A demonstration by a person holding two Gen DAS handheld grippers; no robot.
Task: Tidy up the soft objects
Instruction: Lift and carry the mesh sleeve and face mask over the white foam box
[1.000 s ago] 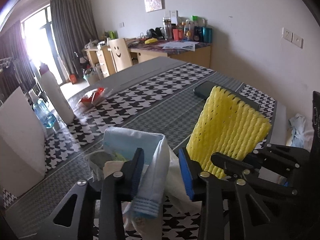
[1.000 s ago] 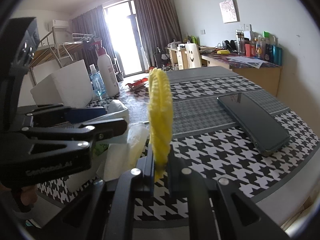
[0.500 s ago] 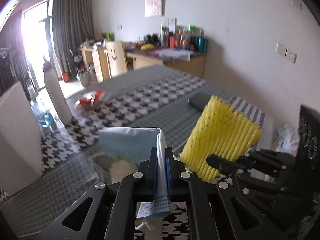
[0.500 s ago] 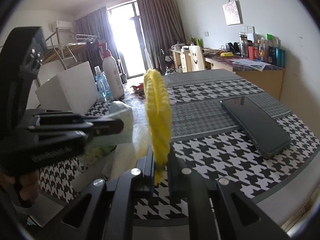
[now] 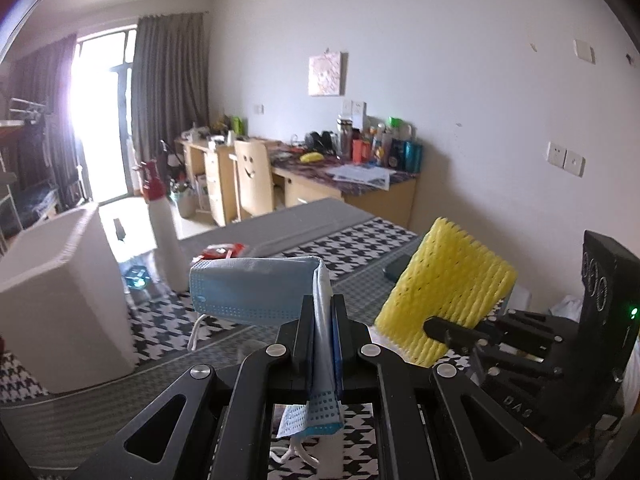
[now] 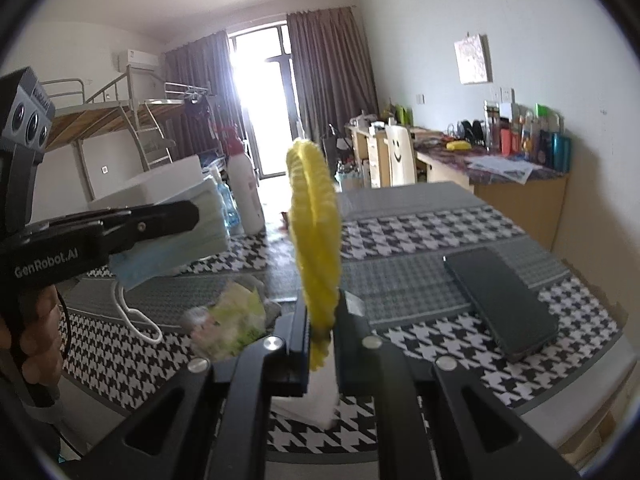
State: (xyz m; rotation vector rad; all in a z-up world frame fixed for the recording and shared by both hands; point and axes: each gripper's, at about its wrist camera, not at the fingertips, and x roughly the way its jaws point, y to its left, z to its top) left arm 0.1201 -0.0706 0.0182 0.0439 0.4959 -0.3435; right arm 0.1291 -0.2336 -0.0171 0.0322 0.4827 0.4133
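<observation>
My left gripper [image 5: 323, 320] is shut on a light blue face mask [image 5: 256, 292] and holds it up above the table; the mask folds over to the left and its ear loop hangs down. The mask also shows in the right wrist view [image 6: 160, 260]. My right gripper [image 6: 322, 320] is shut on a yellow foam net sleeve [image 6: 314, 216], held upright and edge-on. In the left wrist view the sleeve [image 5: 448, 292] sits to the right of the mask. A crumpled clear bag with green-white contents [image 6: 232, 320] lies on the houndstooth table cloth [image 6: 420, 232].
A dark phone [image 6: 500, 300] lies on the table's right side. A white foam box [image 5: 60, 300] stands at the left, with a white spray bottle [image 5: 162, 224] and a small blue bottle behind it. A white tissue [image 6: 316, 396] lies under my right gripper. A cluttered desk stands by the far wall.
My left gripper closed on the mask and lifted it off the table. Both grippers have risen and the views tilted up; the yellow sleeve stayed gripped.
</observation>
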